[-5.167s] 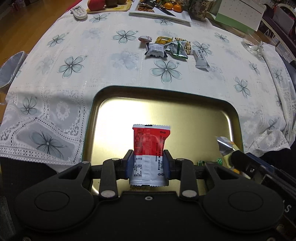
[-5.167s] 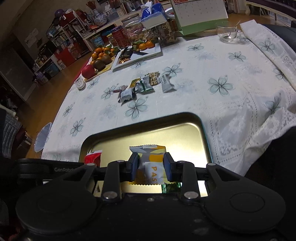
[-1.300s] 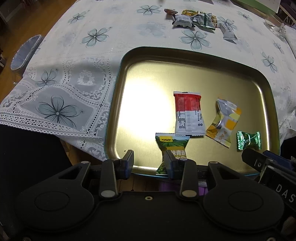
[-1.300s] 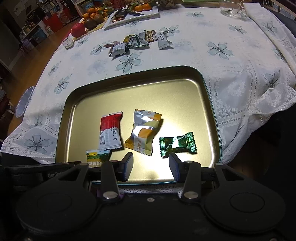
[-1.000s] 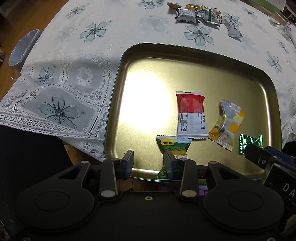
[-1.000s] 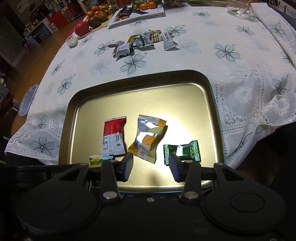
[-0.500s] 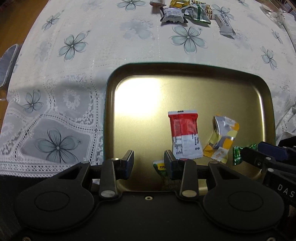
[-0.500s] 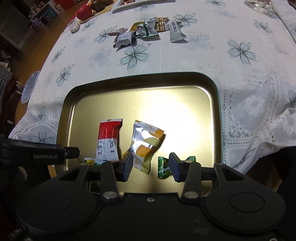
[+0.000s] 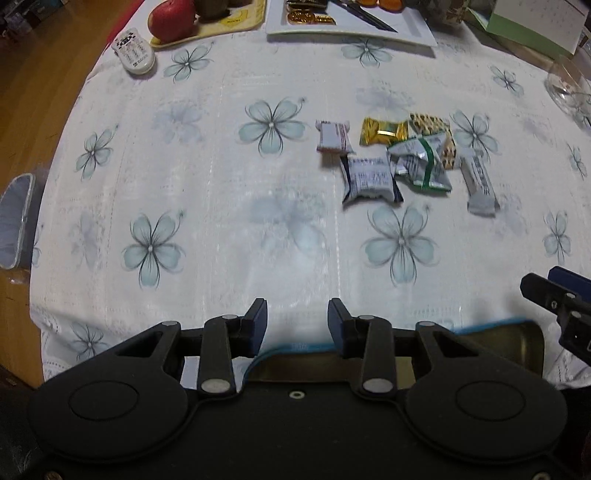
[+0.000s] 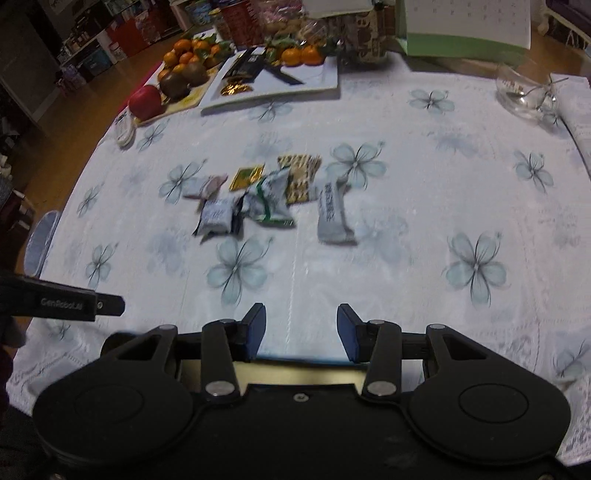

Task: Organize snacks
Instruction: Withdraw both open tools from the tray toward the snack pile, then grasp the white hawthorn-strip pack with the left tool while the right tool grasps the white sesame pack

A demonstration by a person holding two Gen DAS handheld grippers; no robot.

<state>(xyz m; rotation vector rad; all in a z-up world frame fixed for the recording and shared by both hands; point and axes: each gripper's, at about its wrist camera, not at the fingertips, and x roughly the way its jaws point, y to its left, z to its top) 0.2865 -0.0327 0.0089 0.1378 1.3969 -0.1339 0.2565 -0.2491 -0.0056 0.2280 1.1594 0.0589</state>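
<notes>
A cluster of several wrapped snacks lies on the flowered tablecloth: a white-and-navy packet (image 9: 370, 179) (image 10: 218, 216), a green-striped packet (image 9: 423, 162) (image 10: 271, 201), a gold candy (image 9: 384, 131) (image 10: 246, 177), a pinkish candy (image 9: 334, 137) (image 10: 205, 186), a brown patterned packet (image 9: 437, 138) (image 10: 301, 173) and a grey stick packet (image 9: 478, 182) (image 10: 332, 214). My left gripper (image 9: 297, 328) is open and empty over bare cloth, short of the cluster. My right gripper (image 10: 301, 328) is open and empty too. Only the far rim of the gold tray (image 9: 517, 341) (image 10: 303, 371) shows behind the fingers.
At the back stand a white plate (image 9: 351, 27) (image 10: 280, 85) with oranges, a board with an apple (image 9: 171, 18) (image 10: 146, 101), a white remote (image 9: 133, 51), a glass bowl (image 10: 524, 92) and a calendar (image 10: 465, 29). The table edge curves down the left side.
Both grippers have moved forward off the tray toward the snack cluster. The tray with its snacks has slid out of sight beneath them. Both stay open and empty.
</notes>
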